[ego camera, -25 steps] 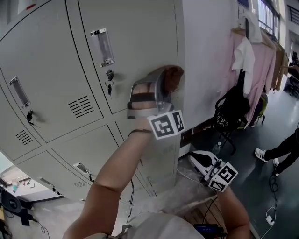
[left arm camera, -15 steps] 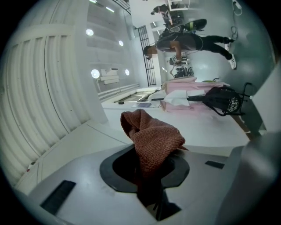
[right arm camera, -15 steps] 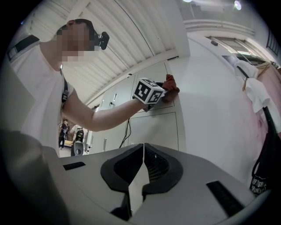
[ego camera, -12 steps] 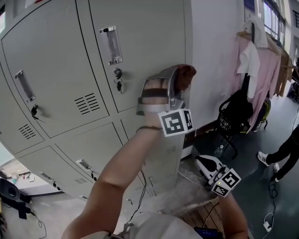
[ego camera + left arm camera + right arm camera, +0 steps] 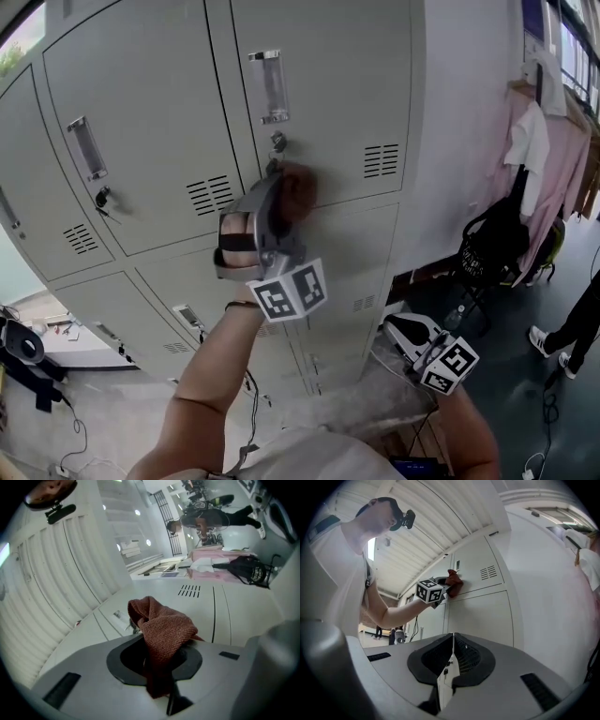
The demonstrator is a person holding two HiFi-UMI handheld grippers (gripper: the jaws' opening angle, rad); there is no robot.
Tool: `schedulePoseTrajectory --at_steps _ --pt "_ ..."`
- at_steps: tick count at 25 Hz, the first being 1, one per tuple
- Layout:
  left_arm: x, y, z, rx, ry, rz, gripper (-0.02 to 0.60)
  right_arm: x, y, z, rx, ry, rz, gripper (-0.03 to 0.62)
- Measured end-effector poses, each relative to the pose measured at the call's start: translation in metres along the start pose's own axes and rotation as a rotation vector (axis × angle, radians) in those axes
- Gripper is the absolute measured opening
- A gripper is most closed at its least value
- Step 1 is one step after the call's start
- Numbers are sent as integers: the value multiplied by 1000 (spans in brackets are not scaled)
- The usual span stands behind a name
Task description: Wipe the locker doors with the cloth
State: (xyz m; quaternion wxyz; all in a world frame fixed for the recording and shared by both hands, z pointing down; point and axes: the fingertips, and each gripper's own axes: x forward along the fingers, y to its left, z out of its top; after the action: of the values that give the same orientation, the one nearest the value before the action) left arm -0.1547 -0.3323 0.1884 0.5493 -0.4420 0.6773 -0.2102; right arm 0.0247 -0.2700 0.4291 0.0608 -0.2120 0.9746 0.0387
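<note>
Grey locker doors (image 5: pixel 328 103) fill the head view, each with a handle (image 5: pixel 269 86) and vent slots (image 5: pixel 380 159). My left gripper (image 5: pixel 281 202) is shut on a reddish-brown cloth (image 5: pixel 298 190), which it presses against the upper door's lower part, just below the key lock (image 5: pixel 277 142). In the left gripper view the bunched cloth (image 5: pixel 161 630) rises from between the jaws of the left gripper (image 5: pixel 160 665). My right gripper (image 5: pixel 412 333) hangs low at the right, away from the lockers. Its jaws are shut with nothing between them (image 5: pixel 453 639). From there the cloth (image 5: pixel 453 581) shows against the door.
The locker bank's white side panel (image 5: pixel 459 122) is at the right. Beyond it stand a rack of pink and white garments (image 5: pixel 553 159) and a black bag (image 5: pixel 497 244) on a chair. A person's leg (image 5: pixel 572 319) crosses the dark floor. Cables (image 5: pixel 70 441) lie at lower left.
My left gripper has carried the cloth leftward and a little down across the door, from near its right edge to below the key lock. The right gripper stays low.
</note>
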Motion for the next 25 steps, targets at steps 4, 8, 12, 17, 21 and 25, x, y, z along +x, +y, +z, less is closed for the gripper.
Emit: schedulePoseTrajectory --at_steps 4,8,12,17,21,25 --pt "-11 29 -27 -37 52 74 69 11 15 3 38 -33 78 18" --pt "-2 33 -20 -72 52 110 69 12 12 2 39 -30 65 18" --pt "17 22 5 -92 19 112 69 5 7 1 33 -26 30 18" --pt "46 -22 58 -66 -43 -5 69 -12 -1 2 22 -27 -29 18" --pt "78 -58 113 -4 -112 -120 69 -28 -9 7 9 -35 -87 18" --pt "108 -76 160 107 -155 -151 69 -44 -14 10 7 -49 -135 18"
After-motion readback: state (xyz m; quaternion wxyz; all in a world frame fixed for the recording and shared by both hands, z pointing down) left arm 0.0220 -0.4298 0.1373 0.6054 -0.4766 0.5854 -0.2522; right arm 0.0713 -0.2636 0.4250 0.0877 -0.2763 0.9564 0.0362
